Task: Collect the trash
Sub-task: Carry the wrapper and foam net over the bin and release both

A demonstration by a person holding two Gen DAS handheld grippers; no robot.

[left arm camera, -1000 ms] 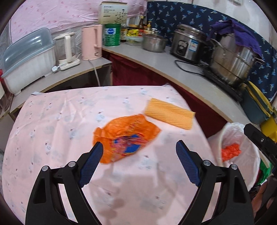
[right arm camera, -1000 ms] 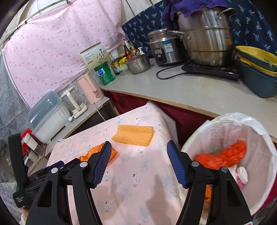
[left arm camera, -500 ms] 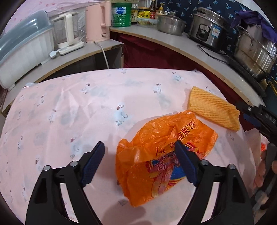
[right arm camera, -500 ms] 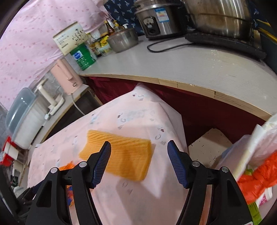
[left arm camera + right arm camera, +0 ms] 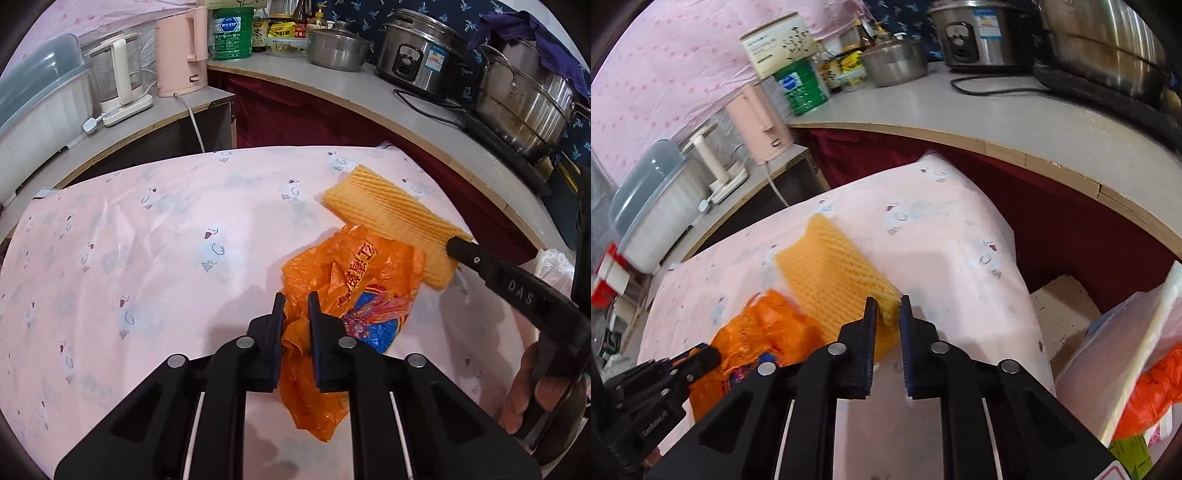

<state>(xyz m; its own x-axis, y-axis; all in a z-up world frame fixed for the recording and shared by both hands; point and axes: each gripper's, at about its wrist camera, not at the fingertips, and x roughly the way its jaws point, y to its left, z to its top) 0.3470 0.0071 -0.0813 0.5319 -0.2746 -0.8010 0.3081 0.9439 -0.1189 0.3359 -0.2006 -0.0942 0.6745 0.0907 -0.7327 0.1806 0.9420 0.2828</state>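
Note:
An orange plastic bag (image 5: 354, 291) with red and blue print lies crumpled on the pink tablecloth (image 5: 166, 236). My left gripper (image 5: 296, 308) is shut on the bag's near edge. A yellow foam net sleeve (image 5: 391, 218) lies just beyond the bag. My right gripper (image 5: 888, 312) is shut on the sleeve's near corner (image 5: 834, 269); the bag (image 5: 764, 328) shows to its left. The right gripper's finger (image 5: 476, 258) shows on the sleeve in the left wrist view.
A white-lined trash bin (image 5: 1137, 369) with orange trash stands at the table's right edge. A curved counter (image 5: 424, 110) behind holds a rice cooker (image 5: 421, 55), steel pots, a green tin and a pink kettle (image 5: 181, 48). A dish box (image 5: 33, 122) sits left.
Both grippers were open one second ago. The left one came down over the orange bag and closed on it. The right one swung from the bin to the yellow sleeve and closed on its corner.

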